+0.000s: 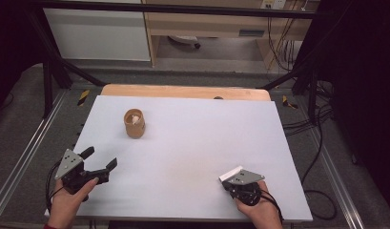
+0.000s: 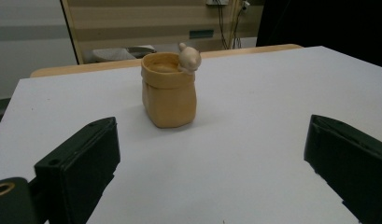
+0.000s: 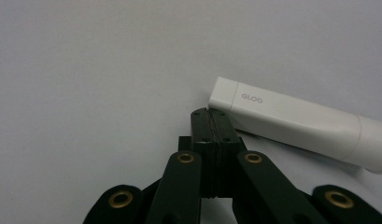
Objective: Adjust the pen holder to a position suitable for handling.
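- High view: a pale bench, grey floor beyond.
- Left gripper gapes wide, facing the tan pot.
- Right gripper is closed, empty, its tips just beside a white tube.

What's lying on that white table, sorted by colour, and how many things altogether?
Tan: 1, the sack-shaped pot with a little figure on its rim.
White: 1, the stick marked GLOO, beside the right gripper.
Total: 2.
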{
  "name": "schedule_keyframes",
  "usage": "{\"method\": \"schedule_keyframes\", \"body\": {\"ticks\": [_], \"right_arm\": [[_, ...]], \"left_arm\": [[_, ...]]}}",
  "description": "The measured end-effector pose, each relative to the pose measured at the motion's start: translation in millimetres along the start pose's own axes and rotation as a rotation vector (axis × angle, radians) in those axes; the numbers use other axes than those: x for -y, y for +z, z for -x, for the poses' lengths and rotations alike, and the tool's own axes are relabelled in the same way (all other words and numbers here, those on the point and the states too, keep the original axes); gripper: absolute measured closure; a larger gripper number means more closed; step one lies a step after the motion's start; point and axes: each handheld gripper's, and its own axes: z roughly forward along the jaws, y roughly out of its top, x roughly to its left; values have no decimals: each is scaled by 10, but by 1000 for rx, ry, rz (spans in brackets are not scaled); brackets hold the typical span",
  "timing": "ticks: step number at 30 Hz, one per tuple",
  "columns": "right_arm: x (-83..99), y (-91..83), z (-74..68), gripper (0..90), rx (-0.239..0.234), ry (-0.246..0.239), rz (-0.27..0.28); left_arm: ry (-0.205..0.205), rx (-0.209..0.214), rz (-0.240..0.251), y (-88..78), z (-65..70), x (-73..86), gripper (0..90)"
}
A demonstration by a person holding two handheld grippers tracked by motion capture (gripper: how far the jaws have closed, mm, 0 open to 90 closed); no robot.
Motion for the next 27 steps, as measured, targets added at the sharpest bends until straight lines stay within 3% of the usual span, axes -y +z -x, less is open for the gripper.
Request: {"method": "schedule_keyframes", "body": {"ticks": [7, 18, 27], "right_arm": [[-13, 11, -34, 900, -17, -13, 3], [-86, 72, -80, 900, -21, -105, 12], [-92, 109, -56, 900, -18, -101, 12]], "left_arm": [[5, -6, -1, -4, -2, -1, 33], [1, 0, -2, 0, 1, 1, 33], [7, -5, -4, -1, 2, 0, 33]]}}
